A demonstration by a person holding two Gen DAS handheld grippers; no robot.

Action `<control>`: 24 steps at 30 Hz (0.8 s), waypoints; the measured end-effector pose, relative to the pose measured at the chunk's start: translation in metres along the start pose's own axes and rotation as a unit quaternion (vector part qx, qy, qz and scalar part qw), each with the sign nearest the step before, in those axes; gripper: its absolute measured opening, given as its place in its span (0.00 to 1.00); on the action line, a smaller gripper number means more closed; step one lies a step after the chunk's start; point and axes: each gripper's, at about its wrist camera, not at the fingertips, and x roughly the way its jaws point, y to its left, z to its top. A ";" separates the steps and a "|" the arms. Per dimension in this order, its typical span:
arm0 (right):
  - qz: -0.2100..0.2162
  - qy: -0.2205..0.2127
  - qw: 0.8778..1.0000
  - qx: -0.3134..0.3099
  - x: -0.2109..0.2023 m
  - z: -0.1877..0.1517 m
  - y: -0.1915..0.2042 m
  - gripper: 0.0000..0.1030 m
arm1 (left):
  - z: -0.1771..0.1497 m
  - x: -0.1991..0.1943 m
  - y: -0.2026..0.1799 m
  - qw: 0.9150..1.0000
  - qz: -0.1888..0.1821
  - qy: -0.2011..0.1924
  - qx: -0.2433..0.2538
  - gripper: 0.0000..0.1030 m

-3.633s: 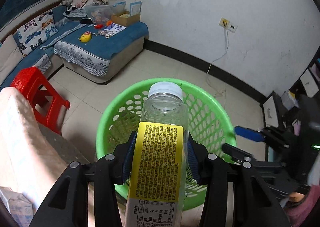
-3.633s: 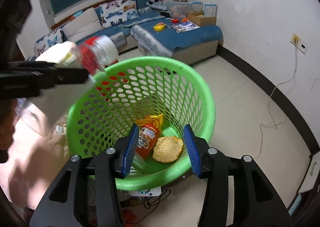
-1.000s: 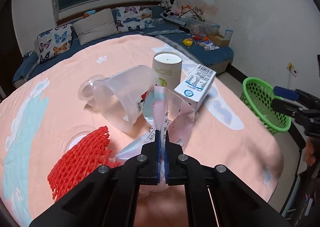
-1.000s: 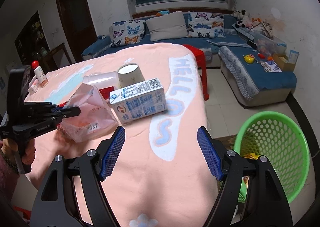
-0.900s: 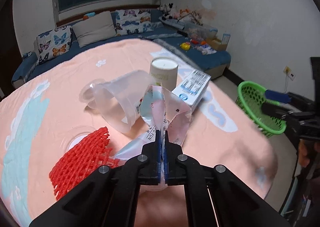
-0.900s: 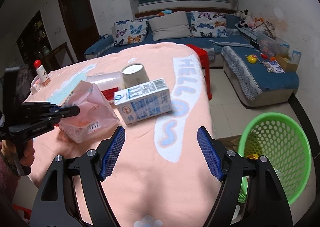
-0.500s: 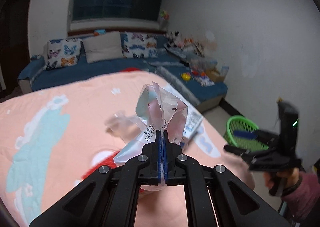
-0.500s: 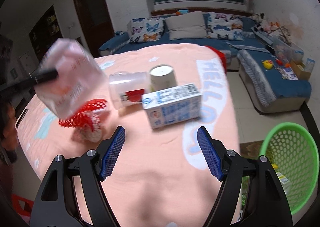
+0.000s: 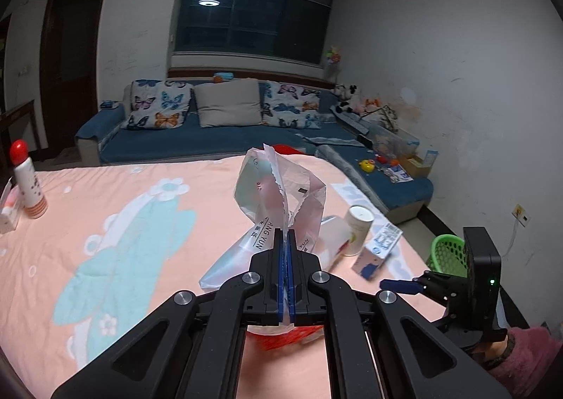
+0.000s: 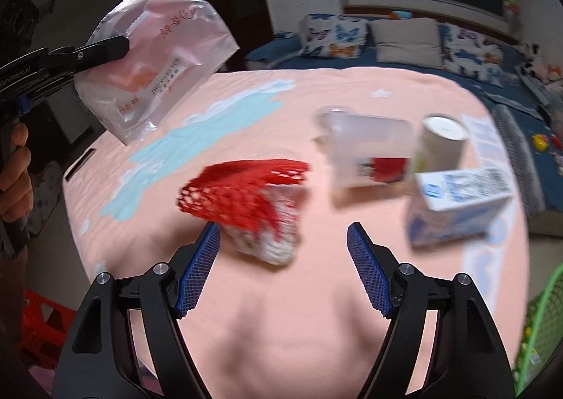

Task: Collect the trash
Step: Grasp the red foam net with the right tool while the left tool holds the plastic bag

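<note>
Red foam net [image 10: 242,193] just beyond right hand-held gripper [image 10: 283,247], spread and empty, long axis left-right; left hand-held gripper [image 9: 285,270] pinching plastic bag [image 9: 281,202], raised over surface [image 9: 105,223].

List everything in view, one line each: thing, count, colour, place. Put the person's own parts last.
plastic bag: 1, pink and clear, held above the table
red foam net: 1, red, on the table over a whitish item
clear plastic container: 1, clear, lying on its side
paper cup: 1, white, beside the container
carton: 1, white and blue, lying near the table edge
bottle: 1, white, red cap, far table corner
table: 1, pink cloth
basket: 1, green, on the floor
sofa: 1, blue, under the window
left gripper: shut on the bag
right gripper: open, above the net
</note>
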 end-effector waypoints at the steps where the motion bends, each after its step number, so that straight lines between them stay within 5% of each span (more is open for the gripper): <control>1: 0.009 0.003 1.000 -0.002 0.006 0.002 0.006 0.72 | -0.001 -0.002 0.004 1.000 0.003 0.000 -0.002 0.02; 9: 0.032 0.021 0.999 -0.004 0.040 0.013 0.033 0.61 | -0.010 -0.009 0.028 1.000 0.016 0.003 -0.025 0.02; 11: 0.029 0.028 0.999 -0.002 0.047 0.012 0.033 0.45 | -0.014 -0.010 0.029 0.999 0.017 0.004 -0.027 0.02; 17: 0.031 0.017 0.999 0.007 0.042 0.008 0.034 0.17 | -0.019 -0.010 0.032 0.999 0.013 0.006 -0.031 0.02; 24: 0.022 -0.020 0.999 0.011 0.006 0.007 0.029 0.12 | -0.017 -0.007 0.022 1.000 0.000 0.002 -0.026 0.02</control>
